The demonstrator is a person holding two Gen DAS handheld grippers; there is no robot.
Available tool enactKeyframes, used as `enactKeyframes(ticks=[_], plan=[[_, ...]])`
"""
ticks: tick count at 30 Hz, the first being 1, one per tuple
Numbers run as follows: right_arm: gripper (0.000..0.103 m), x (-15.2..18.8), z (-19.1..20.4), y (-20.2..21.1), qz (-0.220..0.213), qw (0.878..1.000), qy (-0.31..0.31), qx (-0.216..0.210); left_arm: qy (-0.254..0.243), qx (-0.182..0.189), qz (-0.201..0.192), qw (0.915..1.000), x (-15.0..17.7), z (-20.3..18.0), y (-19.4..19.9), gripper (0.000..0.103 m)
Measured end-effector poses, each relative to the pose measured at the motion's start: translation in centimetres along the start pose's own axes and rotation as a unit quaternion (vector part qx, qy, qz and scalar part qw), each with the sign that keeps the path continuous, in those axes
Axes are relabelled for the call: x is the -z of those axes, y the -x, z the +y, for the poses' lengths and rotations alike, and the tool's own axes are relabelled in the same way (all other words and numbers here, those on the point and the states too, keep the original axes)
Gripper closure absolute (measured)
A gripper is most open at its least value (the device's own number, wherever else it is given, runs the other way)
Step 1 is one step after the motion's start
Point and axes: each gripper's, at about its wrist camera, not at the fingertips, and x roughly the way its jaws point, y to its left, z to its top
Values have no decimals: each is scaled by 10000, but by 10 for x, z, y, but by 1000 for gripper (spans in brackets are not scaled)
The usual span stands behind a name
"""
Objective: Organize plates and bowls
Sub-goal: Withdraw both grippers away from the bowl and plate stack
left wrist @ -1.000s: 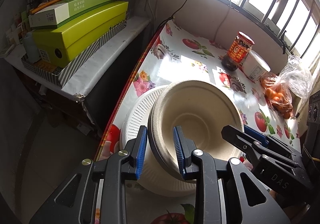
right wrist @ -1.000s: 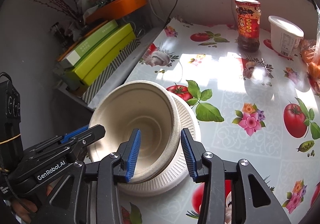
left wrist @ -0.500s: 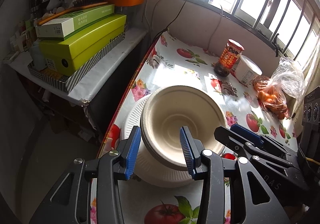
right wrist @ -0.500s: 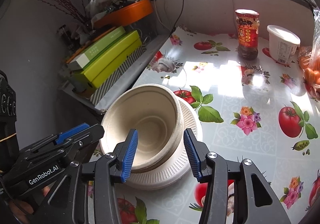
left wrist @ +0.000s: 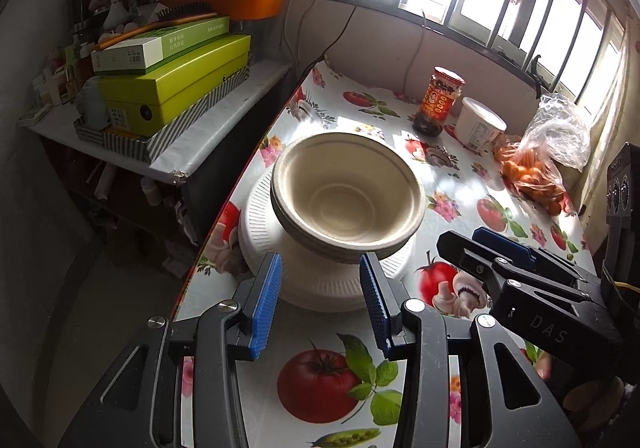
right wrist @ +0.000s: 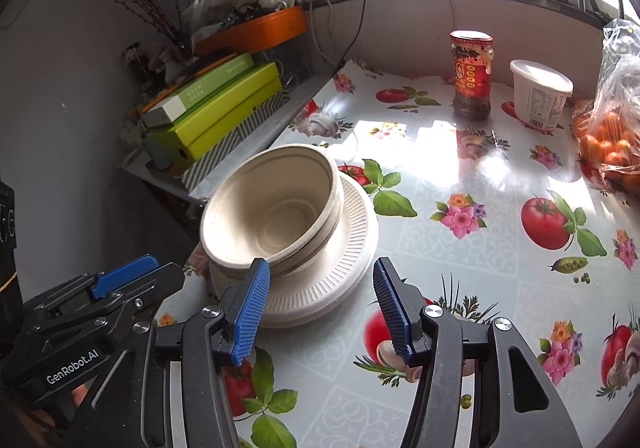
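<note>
At the near left edge of the tabletop (left wrist: 472,183): the task's things stand together, one stack on another.
Bowls: a stack of beige paper bowls (left wrist: 347,195) sits upright on the plates, its rim tilted a little; in the right wrist view the stack (right wrist: 276,211) leans toward the left.
Plates: a stack of white ribbed paper plates (left wrist: 320,284) lies flat on the flowered oilcloth, just beside the tabletop's left edge; the bowls rest off-centre on it, toward the left of the plates (right wrist: 340,276) in the right wrist view.
Left claw (left wrist: 320,302): spread, nothing between its blue pads; it hangs just near of the plates, clear of them and of the bowls.
Right claw (right wrist: 320,308): spread, its jaws have just been opening, nothing pinched; its left pad shows in front of the bowls' near rim, its right pad over bare oilcloth right of the plates.
Far right of the tabletop: a red-labelled jar of chili sauce (right wrist: 472,73), a white lidded tub (right wrist: 540,93) just right of it, and a clear bag of oranges (right wrist: 608,139) farther right.
Left of the tabletop: a lower shelf (left wrist: 224,123) carries stacked green boxes (left wrist: 172,83) with an orange tray (left wrist: 232,1) above them.
</note>
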Motion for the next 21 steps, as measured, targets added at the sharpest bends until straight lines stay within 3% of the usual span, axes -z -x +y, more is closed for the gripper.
enactKeyframes(ticks=[9,21], plan=[[46,26,-13,8,80,9996,86,268,-17,-106,227,9997,46,-5,-9,61],[45,55,-22,5,315,9988,119,363,-138,-193,386,9990,72,-17,-22,61]])
